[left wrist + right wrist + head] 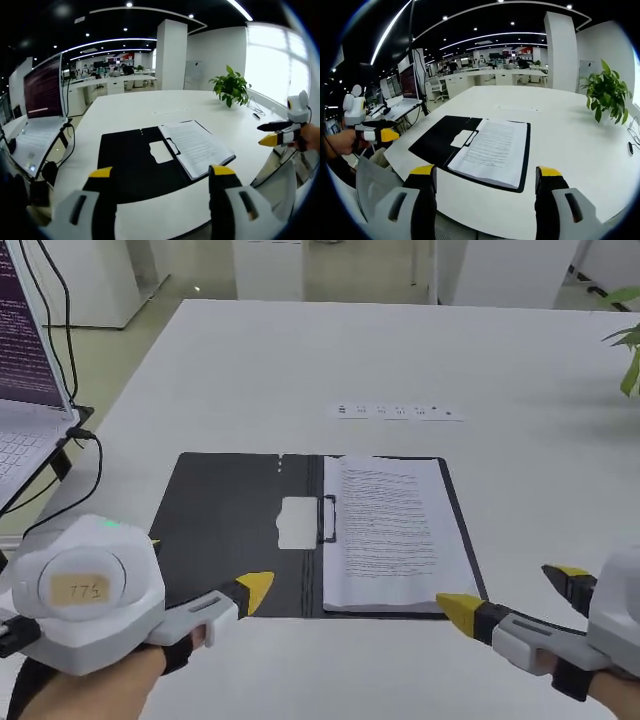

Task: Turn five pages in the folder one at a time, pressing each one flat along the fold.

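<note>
Both grippers empty, jaws wide open: left gripper [161, 172], right gripper [486, 171]. Folder [230, 540] lies open flat on table [400, 360] just ahead of both jaw pairs. Paper stack [385, 535] sits straight ahead of right jaws, so guessing that one's lined up to lift the first page.

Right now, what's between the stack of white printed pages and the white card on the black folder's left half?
A black clip along the fold, between pages and card, in the head view.
</note>
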Action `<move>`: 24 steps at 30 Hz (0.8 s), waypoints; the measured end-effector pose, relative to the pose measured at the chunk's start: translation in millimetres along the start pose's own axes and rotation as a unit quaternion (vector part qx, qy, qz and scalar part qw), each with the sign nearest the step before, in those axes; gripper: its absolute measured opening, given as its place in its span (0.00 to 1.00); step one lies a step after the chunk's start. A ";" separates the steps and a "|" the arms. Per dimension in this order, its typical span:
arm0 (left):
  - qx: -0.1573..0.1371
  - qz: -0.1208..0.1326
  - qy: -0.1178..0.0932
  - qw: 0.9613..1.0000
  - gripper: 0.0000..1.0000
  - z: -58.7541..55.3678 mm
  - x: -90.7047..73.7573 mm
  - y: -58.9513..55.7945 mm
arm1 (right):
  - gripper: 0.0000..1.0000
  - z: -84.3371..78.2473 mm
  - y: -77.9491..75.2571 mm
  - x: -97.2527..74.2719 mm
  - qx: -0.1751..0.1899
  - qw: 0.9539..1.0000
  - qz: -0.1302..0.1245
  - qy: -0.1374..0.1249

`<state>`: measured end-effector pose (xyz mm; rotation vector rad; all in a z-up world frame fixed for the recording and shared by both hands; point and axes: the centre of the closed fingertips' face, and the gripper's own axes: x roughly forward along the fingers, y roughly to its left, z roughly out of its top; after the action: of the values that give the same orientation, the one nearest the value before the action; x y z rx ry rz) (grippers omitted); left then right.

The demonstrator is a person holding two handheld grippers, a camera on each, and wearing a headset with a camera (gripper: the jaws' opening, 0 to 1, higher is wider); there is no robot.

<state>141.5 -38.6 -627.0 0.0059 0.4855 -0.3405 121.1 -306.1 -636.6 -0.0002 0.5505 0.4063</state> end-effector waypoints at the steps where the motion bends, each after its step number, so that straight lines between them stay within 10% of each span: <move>1: 0.000 -0.003 -0.001 1.000 0.77 0.8 1.4 -0.9 | 0.80 -0.3 0.2 -0.5 0.001 1.000 0.000 -0.001; 24: 0.025 -0.047 0.012 0.998 0.78 1.6 23.9 -25.7 | 0.87 -4.1 -3.9 -13.4 0.032 0.999 -0.018 -0.018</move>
<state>153.8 -70.7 -634.6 0.0360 0.5015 -0.4460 110.1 -315.1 -633.6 0.0580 0.5268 0.3521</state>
